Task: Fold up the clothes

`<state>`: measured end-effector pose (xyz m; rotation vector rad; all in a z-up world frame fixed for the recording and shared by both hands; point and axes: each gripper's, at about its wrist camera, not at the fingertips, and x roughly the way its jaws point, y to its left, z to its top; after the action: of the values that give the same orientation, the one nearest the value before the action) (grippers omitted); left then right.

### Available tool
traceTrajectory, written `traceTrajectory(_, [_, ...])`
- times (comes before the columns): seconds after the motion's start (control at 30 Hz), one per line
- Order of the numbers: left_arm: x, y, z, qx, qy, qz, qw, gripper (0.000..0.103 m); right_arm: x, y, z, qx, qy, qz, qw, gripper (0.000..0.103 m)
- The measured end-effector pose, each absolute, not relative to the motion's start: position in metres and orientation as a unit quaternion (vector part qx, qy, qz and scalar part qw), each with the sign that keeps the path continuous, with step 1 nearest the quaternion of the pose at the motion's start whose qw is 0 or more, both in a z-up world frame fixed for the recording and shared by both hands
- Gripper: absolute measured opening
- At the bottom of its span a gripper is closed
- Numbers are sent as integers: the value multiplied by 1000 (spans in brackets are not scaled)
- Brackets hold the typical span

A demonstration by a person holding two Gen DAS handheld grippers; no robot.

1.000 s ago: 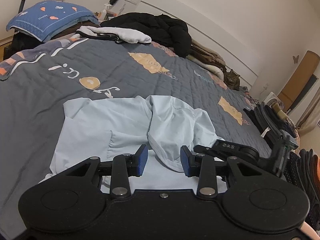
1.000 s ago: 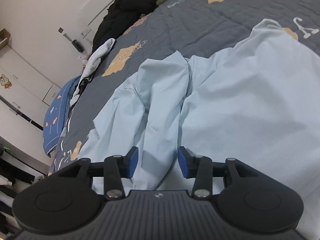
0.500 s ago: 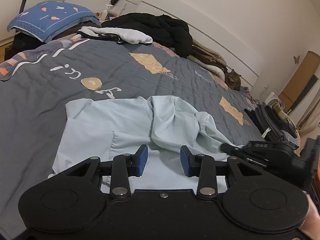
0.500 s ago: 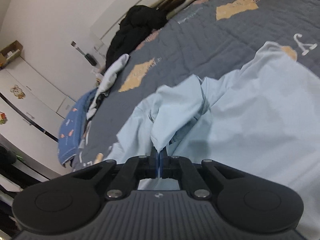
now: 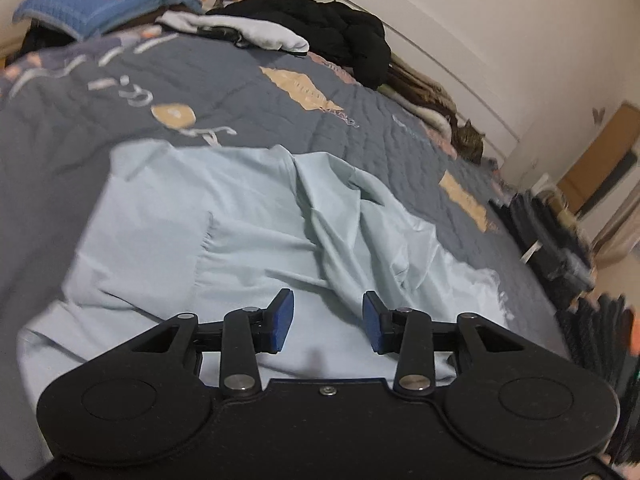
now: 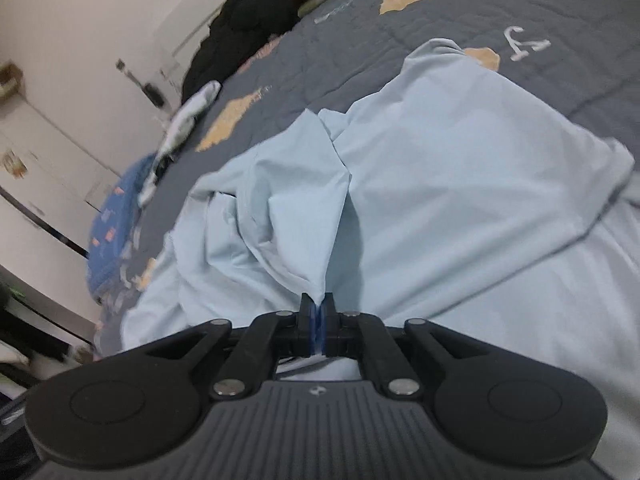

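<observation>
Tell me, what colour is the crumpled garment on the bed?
Pale blue garment, plain; clearest in the right wrist view.

Pale blue shirt (image 5: 248, 216) rumpled on the grey quilted bedspread (image 5: 120, 120), one fold raised.

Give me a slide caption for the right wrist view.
Right gripper pinches a fold of the light blue shirt lying on a grey quilt.

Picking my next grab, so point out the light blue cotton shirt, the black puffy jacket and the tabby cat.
light blue cotton shirt (image 6: 460, 184), right wrist view, flat body panel.
black puffy jacket (image 5: 340, 36), left wrist view, middle of heap.
tabby cat (image 5: 470, 142), left wrist view, its back.
</observation>
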<state>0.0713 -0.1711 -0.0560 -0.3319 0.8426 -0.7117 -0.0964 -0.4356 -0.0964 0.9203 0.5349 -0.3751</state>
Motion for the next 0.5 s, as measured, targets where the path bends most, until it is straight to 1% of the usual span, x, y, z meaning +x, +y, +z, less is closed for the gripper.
traceTrajectory(0.23, [78,-201,-78,-182,411,-337,827,38,-91,-441,-101,462,244,-170,835,4])
traceTrajectory(0.4, [94,-219,-92,-153,419,-316,837,38,-85,-444,-105,476,239,-169,829,6])
traceTrajectory(0.5, [106,-222,-97,-173,427,-314,830,37,-86,-447,-108,489,231,-176,823,6])
